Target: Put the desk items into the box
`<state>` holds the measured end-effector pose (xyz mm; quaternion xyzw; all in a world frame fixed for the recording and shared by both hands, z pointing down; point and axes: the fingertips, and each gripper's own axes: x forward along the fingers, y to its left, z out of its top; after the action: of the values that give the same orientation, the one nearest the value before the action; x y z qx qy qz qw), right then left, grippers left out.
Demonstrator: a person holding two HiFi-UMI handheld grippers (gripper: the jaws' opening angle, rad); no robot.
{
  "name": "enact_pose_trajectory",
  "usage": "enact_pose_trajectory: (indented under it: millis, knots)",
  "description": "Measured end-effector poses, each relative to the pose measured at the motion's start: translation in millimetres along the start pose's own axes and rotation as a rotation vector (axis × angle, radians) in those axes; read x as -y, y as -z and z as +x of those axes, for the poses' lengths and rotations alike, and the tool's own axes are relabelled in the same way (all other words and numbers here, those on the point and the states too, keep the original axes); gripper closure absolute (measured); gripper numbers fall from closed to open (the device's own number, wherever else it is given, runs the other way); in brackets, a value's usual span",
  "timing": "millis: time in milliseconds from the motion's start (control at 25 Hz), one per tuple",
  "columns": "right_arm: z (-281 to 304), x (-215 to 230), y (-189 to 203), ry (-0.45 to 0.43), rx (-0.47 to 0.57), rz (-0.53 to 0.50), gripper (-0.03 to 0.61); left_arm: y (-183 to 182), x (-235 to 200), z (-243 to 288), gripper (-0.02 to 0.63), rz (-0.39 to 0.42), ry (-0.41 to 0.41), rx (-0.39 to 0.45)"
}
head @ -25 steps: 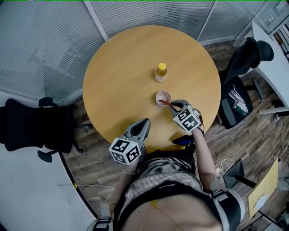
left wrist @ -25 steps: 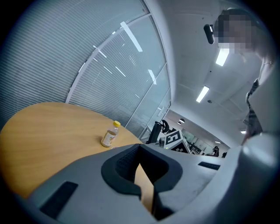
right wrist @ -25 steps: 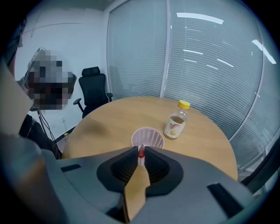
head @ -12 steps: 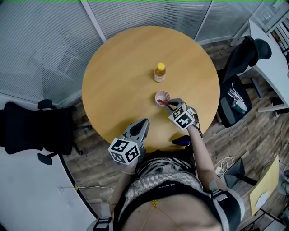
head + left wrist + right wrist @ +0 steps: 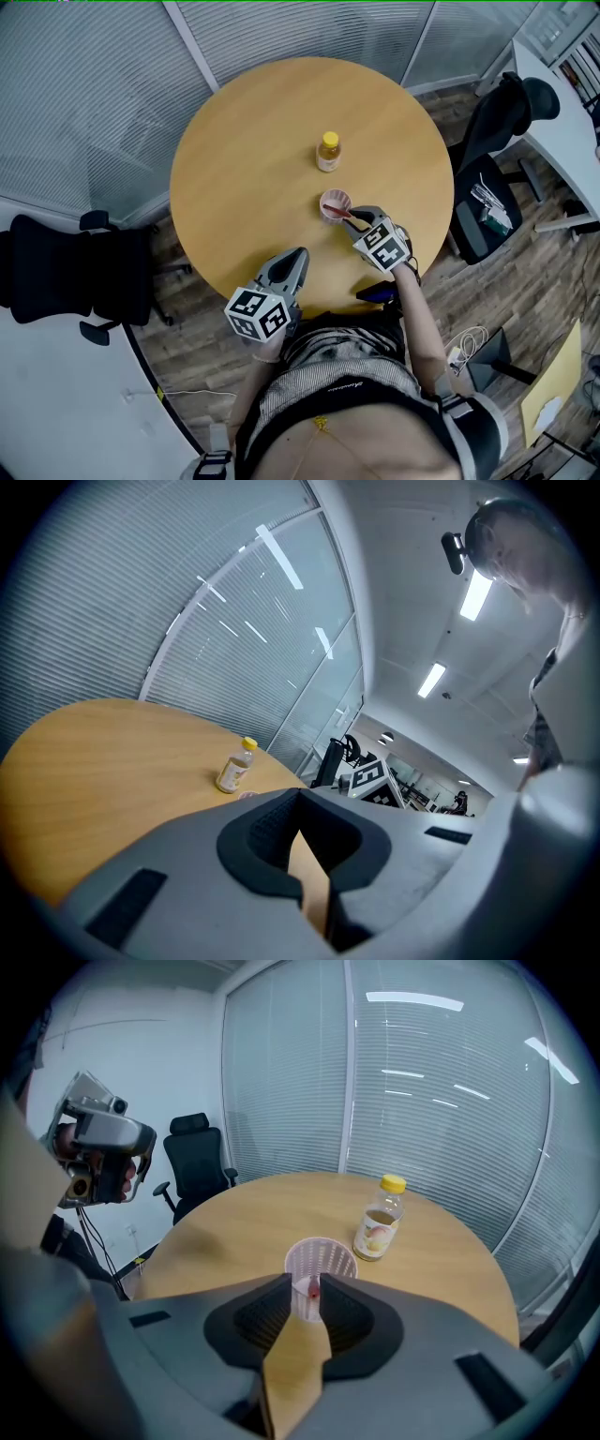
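Your round wooden table [image 5: 253, 141] carries a yellow-capped juice bottle [image 5: 328, 152] and, nearer you, a mesh pen cup [image 5: 336, 204]. Your left gripper [image 5: 301, 253] sits at the table's near edge, jaws together and empty. Your right gripper [image 5: 361, 218] pinches a red pen [image 5: 345, 214] whose far end is in the cup.

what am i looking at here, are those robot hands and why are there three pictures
There is no robot. A person holds two grey hand-held grippers, each with two jaws and a marker cube. The top-down picture comes from a camera on the person's head. The other two come from cameras riding on each gripper, looking along its jaws. On the round wooden table stand a clear plastic bottle with a yellow cap and a small pale pink mesh cup. The right gripper pinches a thin red stick, perhaps a pen, whose far end is at the cup's rim. The left gripper is shut and empty.
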<state>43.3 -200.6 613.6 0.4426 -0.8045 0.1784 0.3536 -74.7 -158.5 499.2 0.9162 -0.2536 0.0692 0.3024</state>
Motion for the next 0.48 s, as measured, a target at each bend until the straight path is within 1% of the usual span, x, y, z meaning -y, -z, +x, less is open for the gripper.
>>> enact_pose_trajectory:
  millis: [120,320,480]
  knots:
    - [-10,1,0,0.011,0.015,0.017,0.475,-1,0,0,0.612,0.001,0.0,0.001]
    - [-26,6,10,0.062,0.03,0.055,0.449,1,2,0,0.612,0.011,0.008,-0.009]
    - [-37,4,20,0.077,0.024,0.082,0.446,4,6,3,0.612,0.016,0.021,-0.022]
